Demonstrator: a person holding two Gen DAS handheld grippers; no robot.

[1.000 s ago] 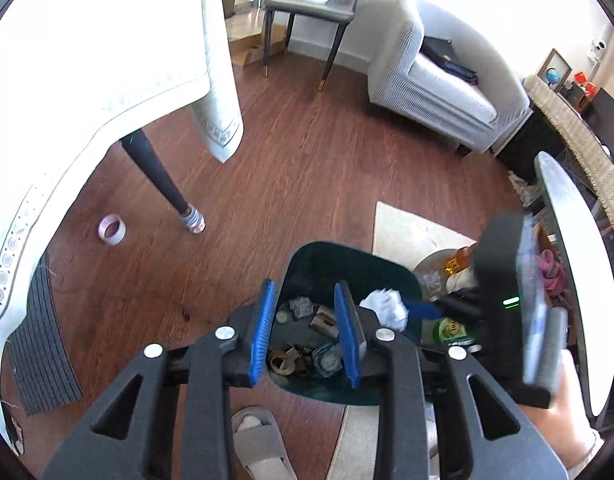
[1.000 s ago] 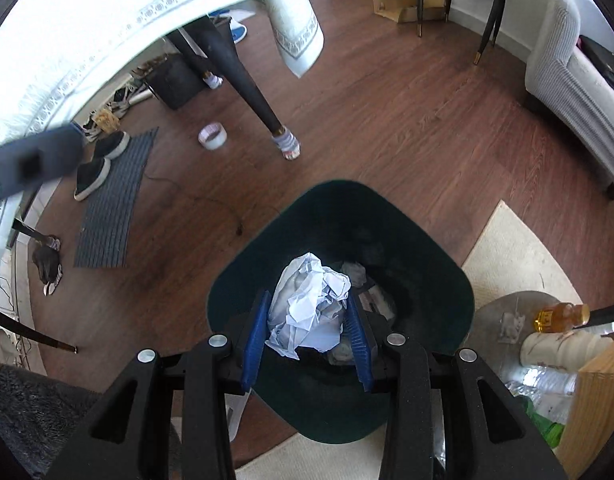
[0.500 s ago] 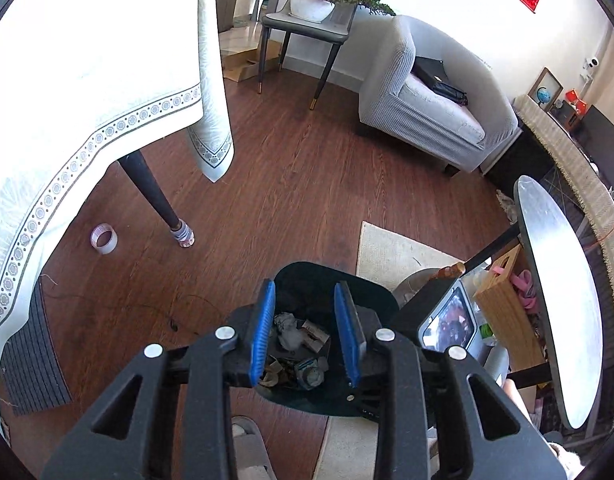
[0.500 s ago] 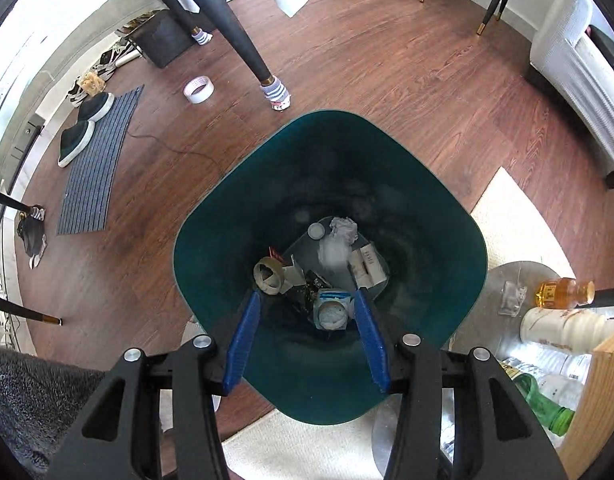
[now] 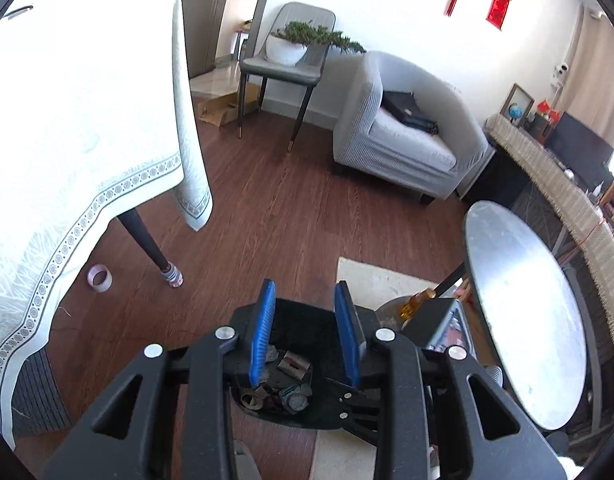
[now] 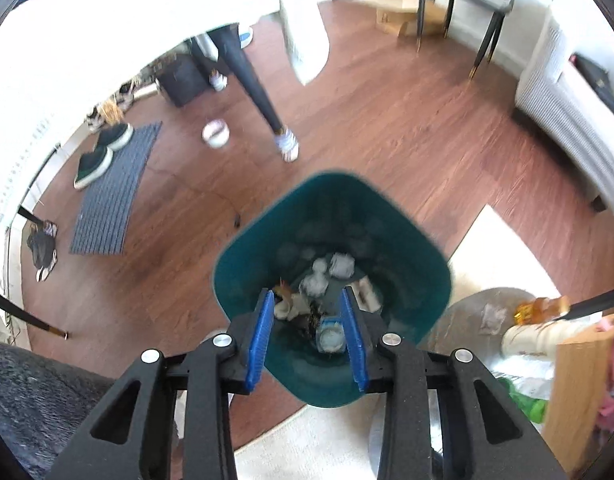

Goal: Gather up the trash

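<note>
Inside the teal bin lie crumpled papers; right claw closing empty, left claw parted, empty

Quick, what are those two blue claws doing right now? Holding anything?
Left gripper: open, holding nothing.
Right gripper: empty, jaws closing, above the green trash bin.

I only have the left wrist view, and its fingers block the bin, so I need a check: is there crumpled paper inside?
Observer: Yes, crumpled white paper lies at the bottom of the teal bin.
Operator: Is the right gripper carrying anything?
Observer: No. The right gripper has nothing between its fingers, and its jaws are closing above the bin.
Operator: What is by the grey mat?
Observer: A pair of dark shoes sits at the end of the grey mat.
</note>
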